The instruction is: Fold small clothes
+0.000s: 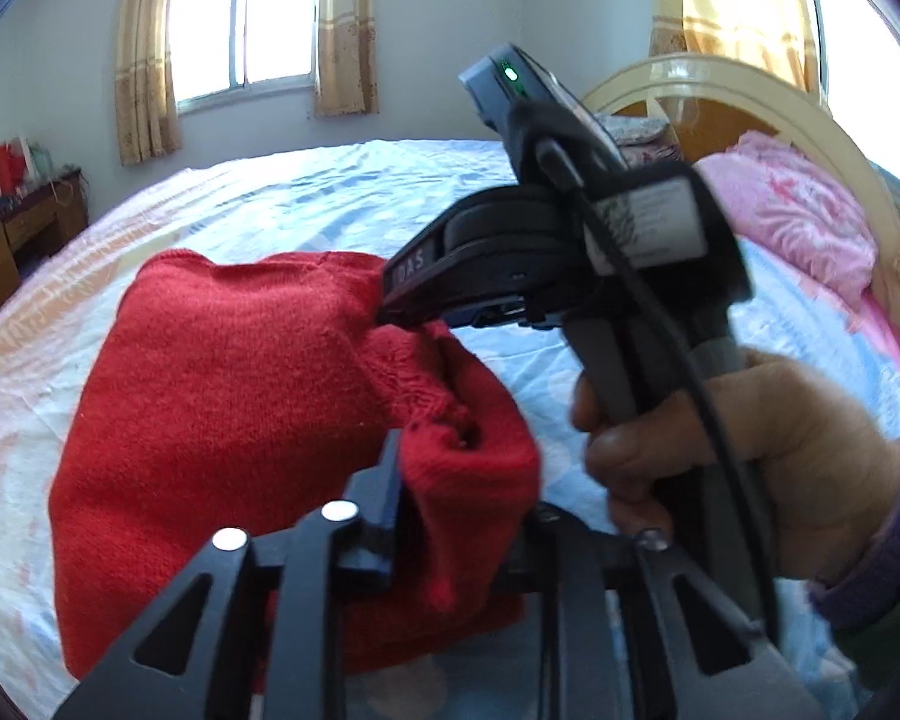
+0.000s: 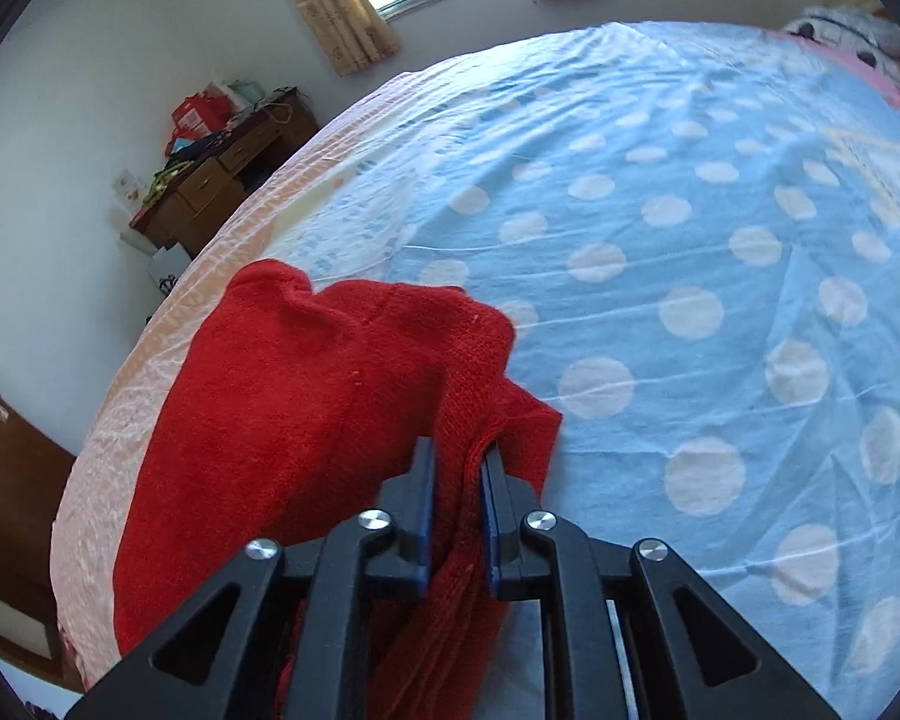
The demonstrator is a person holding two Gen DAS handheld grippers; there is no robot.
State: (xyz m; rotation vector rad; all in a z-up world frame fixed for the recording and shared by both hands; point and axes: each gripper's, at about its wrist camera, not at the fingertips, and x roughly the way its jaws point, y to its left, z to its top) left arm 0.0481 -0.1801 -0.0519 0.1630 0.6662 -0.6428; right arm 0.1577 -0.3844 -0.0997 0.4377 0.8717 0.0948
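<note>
- A red knitted woolly jumper (image 1: 222,420) lies in a soft heap on a bed with a blue sheet with white dots (image 2: 690,240), near the pink edge of the sheet.
- The left gripper (image 1: 462,516) is black. A thick fold of the red jumper sits between its two fingers. One finger is hidden behind the wool, so I cannot tell if they squeeze it.
- The right gripper (image 2: 457,510) is black with blue pads (image 2: 427,504). A strip of the jumper hangs between the pads and touches both of them, so it is holding the wool.
- In the left camera, the person's right hand (image 1: 744,450) grips the right tool's handle, just beside the jumper.
- A pink pillow (image 1: 798,210) lies at the head of the bed.
- A brown wooden desk (image 2: 222,186) stands by the wall, well apart from the jumper.
</note>
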